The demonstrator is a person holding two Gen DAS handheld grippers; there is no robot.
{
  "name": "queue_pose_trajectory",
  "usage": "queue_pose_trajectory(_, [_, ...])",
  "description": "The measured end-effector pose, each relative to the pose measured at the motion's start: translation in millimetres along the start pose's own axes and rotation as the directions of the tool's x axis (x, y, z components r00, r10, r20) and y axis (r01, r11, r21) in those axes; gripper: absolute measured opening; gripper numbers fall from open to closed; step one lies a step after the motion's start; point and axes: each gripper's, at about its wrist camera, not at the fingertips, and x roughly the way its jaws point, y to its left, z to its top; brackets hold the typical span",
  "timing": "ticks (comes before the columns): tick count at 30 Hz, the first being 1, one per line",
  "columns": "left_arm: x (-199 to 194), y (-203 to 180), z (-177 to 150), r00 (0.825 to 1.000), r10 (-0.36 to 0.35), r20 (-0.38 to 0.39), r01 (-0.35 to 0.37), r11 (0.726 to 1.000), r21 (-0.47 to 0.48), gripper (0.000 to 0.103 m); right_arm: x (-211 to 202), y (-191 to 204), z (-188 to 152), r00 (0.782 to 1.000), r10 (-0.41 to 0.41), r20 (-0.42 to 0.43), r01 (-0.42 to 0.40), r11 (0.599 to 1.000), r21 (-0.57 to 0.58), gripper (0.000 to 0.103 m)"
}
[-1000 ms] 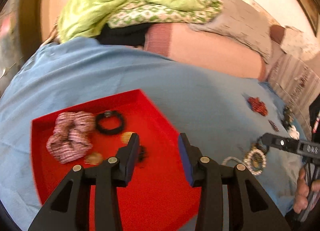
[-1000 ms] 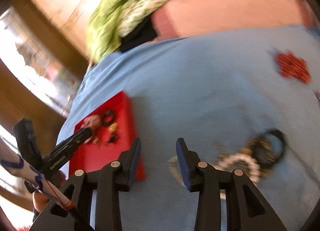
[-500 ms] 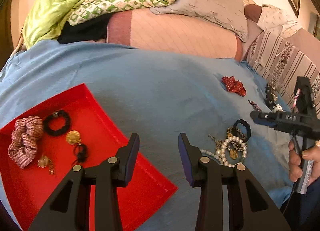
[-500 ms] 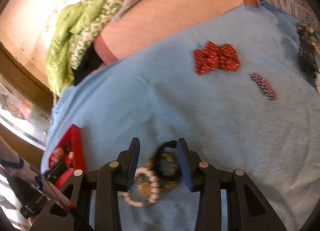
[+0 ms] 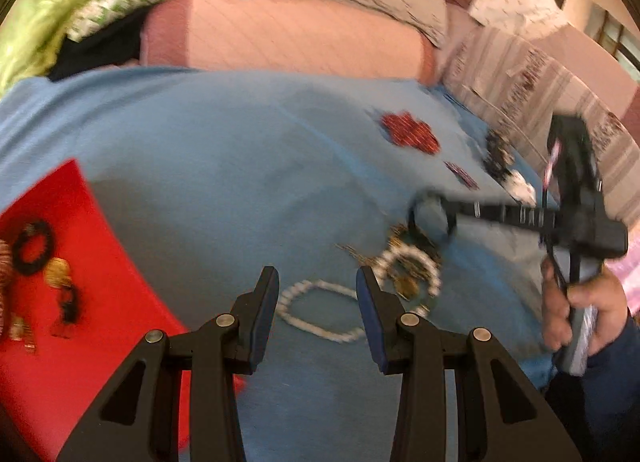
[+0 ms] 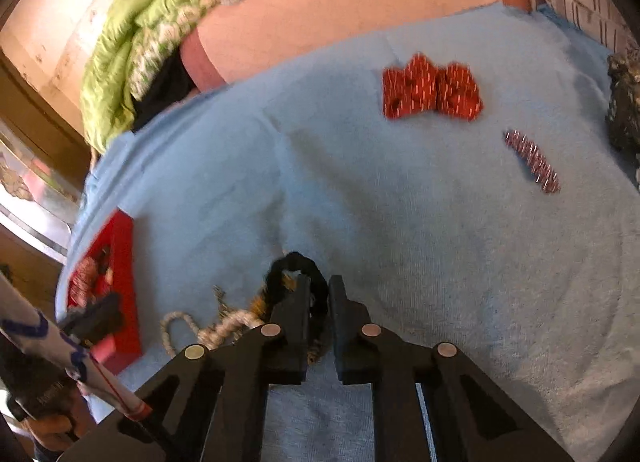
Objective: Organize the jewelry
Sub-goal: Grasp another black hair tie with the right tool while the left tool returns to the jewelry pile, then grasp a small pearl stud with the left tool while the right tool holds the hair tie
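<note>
Blue blanket (image 6: 400,222) fills both views, and motion blur smears much of the left one. The right tongs (image 6: 318,294) are clenched on a black hair tie (image 6: 298,262) sitting at the edge of the jewelry pile (image 5: 404,270); part of the tie is hidden between the fingers. Gold chains in that pile are too blurred to sort out. The left tongs (image 5: 316,298) hang released above a white bead necklace (image 5: 316,314), gripping nothing. A red tray (image 5: 80,262), cut off at the left edge, holds a black ring, a gold piece and other bits hard to make out. Plenty of bare blanket lies between tray and pile. Farther back, well apart, sit a red bow (image 6: 430,88) and a sparkly clip (image 6: 532,162).
</note>
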Motion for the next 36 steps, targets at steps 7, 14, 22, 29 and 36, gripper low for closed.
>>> queue_pose_trajectory(7, [18, -38, -21, 0.989, -0.04, -0.141, 0.066, 0.98, 0.19, 0.039, -31, 2, 9, 0.99, 0.024, 0.138, -0.024, 1.0, -0.001, 0.01])
queue_pose_trajectory(14, [35, -48, -24, 0.989, 0.071, -0.128, -0.035, 0.963, 0.267, 0.039, -29, 11, 6, 0.991, 0.048, 0.125, -0.045, 0.999, -0.024, 0.01])
queue_pose_trajectory(22, [47, -69, -29, 0.974, 0.194, -0.115, -0.139, 0.918, 0.372, 0.005, -28, 13, 5, 0.991, 0.06, 0.119, -0.056, 0.998, -0.037, 0.01])
queue_pose_trajectory(29, [14, -45, -3, 1.0, 0.019, 0.017, -0.022, 0.983, 0.181, 0.005, -32, 18, 5, 0.986, 0.083, 0.143, -0.073, 0.995, -0.069, 0.01])
queue_pose_trajectory(36, [-23, -30, 11, 0.98, -0.004, 0.199, -0.019, 0.994, 0.112, 0.005, -35, 30, 4, 0.983, 0.091, 0.159, -0.074, 0.991, -0.112, 0.01])
